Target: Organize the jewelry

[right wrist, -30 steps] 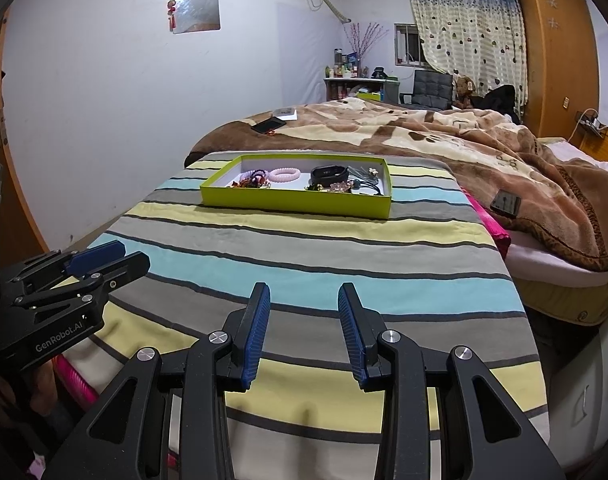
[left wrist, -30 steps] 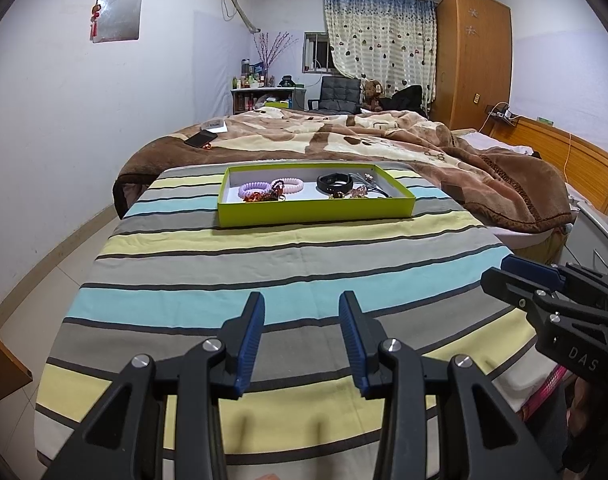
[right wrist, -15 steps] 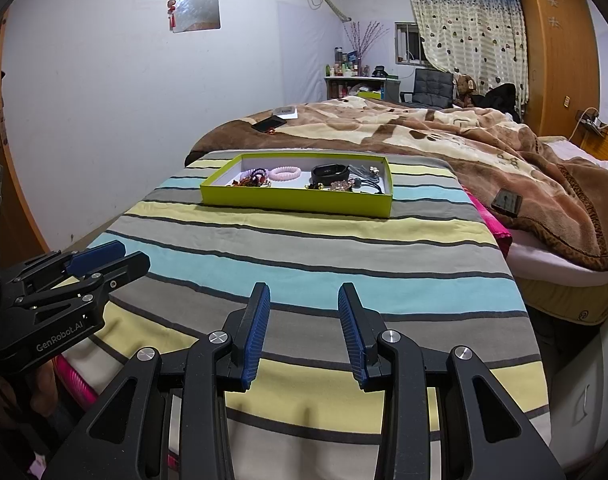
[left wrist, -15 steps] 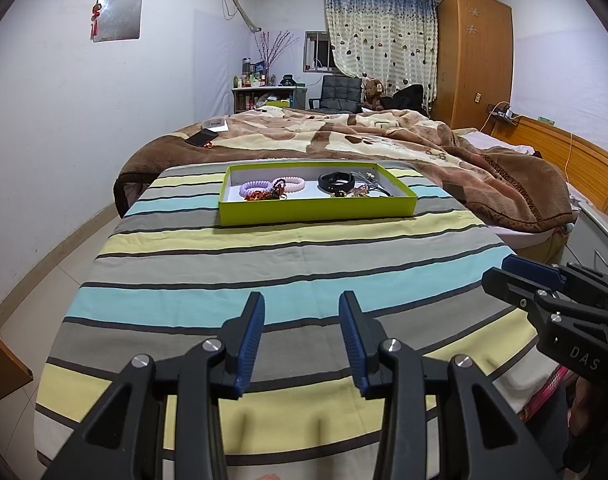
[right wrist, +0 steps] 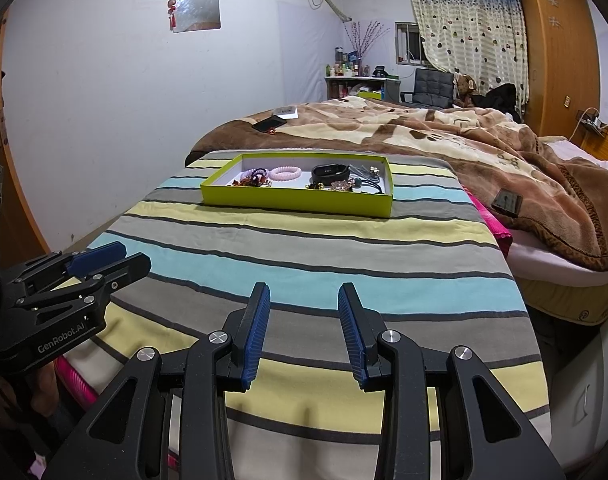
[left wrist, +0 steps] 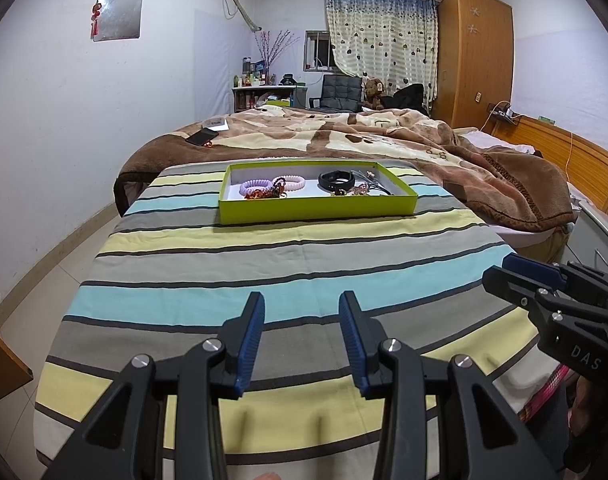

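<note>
A lime-green tray [left wrist: 317,210] [right wrist: 296,202] sits at the far end of a striped cloth. In it lie a pink coil bracelet [left wrist: 292,183] [right wrist: 286,173], a lilac coil bracelet [left wrist: 252,187], a beaded bracelet [left wrist: 266,194], a black band [left wrist: 335,180] [right wrist: 329,172] and a tangle of small pieces [left wrist: 367,187]. My left gripper [left wrist: 302,300] is open and empty over the near cloth. My right gripper [right wrist: 304,292] is open and empty beside it; it also shows at the right of the left wrist view [left wrist: 521,274].
The striped cloth [left wrist: 264,264] covers a table-like surface set against a bed with a brown blanket [left wrist: 383,136]. A phone [left wrist: 202,137] lies on the blanket. A wall stands at the left; a wooden wardrobe [left wrist: 473,60] and a desk with a chair are at the back.
Both views have shifted very slightly. Both grippers stay open and empty over the near cloth.
</note>
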